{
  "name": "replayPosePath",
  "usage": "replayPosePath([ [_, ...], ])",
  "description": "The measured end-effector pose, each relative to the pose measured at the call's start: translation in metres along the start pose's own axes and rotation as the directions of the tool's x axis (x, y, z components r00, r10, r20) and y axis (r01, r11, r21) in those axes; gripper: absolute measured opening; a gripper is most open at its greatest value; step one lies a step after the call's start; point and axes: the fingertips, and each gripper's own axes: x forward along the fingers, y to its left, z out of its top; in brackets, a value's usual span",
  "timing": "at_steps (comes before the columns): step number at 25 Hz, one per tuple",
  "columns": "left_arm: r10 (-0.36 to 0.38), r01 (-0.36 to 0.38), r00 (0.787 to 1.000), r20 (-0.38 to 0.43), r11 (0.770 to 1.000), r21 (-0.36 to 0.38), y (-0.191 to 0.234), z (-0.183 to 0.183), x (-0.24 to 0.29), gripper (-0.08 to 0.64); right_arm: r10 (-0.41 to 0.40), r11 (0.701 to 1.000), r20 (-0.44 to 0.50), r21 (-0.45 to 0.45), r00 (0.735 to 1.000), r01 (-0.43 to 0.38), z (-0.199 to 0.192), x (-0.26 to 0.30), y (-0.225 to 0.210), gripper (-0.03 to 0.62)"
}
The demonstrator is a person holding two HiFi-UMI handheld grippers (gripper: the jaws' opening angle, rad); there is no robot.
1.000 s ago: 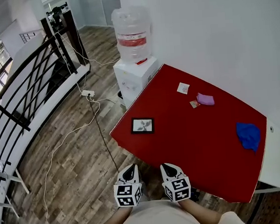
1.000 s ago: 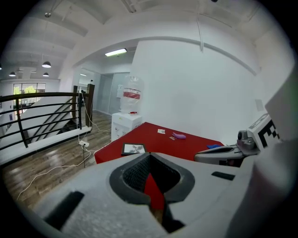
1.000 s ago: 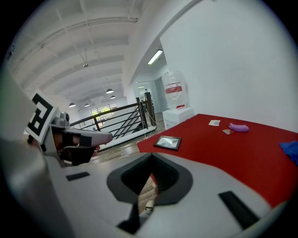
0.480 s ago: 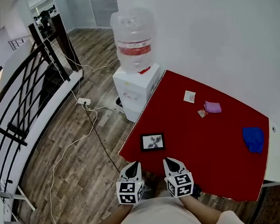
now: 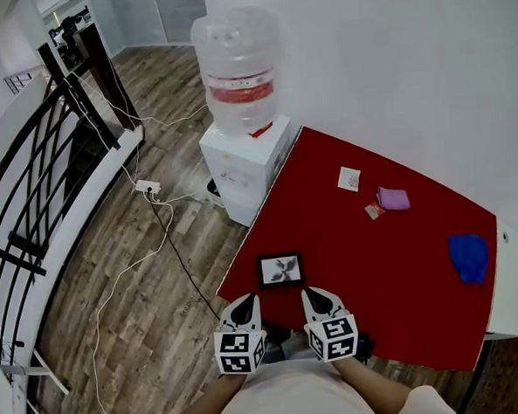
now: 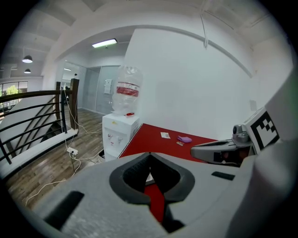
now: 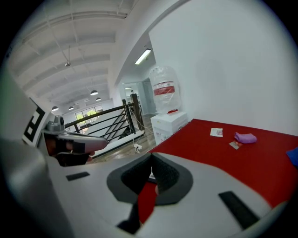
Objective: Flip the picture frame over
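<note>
The picture frame [image 5: 280, 269], black-edged with a white print facing up, lies flat near the left corner of the red table [image 5: 385, 264]. My left gripper [image 5: 242, 309] and right gripper [image 5: 315, 300] hang side by side just short of the frame, over the table's near edge. Both are shut with nothing between the jaws. In the left gripper view the left gripper [image 6: 149, 154] shows its tips meeting, with a sliver of the frame [image 6: 149, 177] behind the pads. The right gripper view shows the right gripper [image 7: 152, 155] the same way, tips together.
A water dispenser [image 5: 238, 80] stands off the table's far left corner. A white card [image 5: 349, 179], a purple cloth [image 5: 392, 199], a small wrapper [image 5: 375, 210] and a blue cloth [image 5: 469, 257] lie further back and right. Cables [image 5: 148, 252] and a black railing [image 5: 30, 189] are at left.
Both grippers have come forward together toward the table. The frame, far ahead a second ago, now lies just beyond their tips. The jaws stayed shut.
</note>
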Motion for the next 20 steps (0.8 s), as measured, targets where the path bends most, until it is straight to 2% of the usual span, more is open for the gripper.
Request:
replayPosePath([
  [12,0.036,-0.036,0.999,-0.032,0.999,-0.017,0.002,0.003,0.043,0.003,-0.004,1.0,-0.057,-0.008,0.998,0.004,0.001,0.033,-0.031,0.005],
  [20,0.046,-0.046,0.998,-0.052,0.999,-0.002,0.013,-0.016,0.076,0.003,-0.036,0.999,-0.125,0.018,0.991,0.039,-0.031,0.072,-0.044,0.006],
])
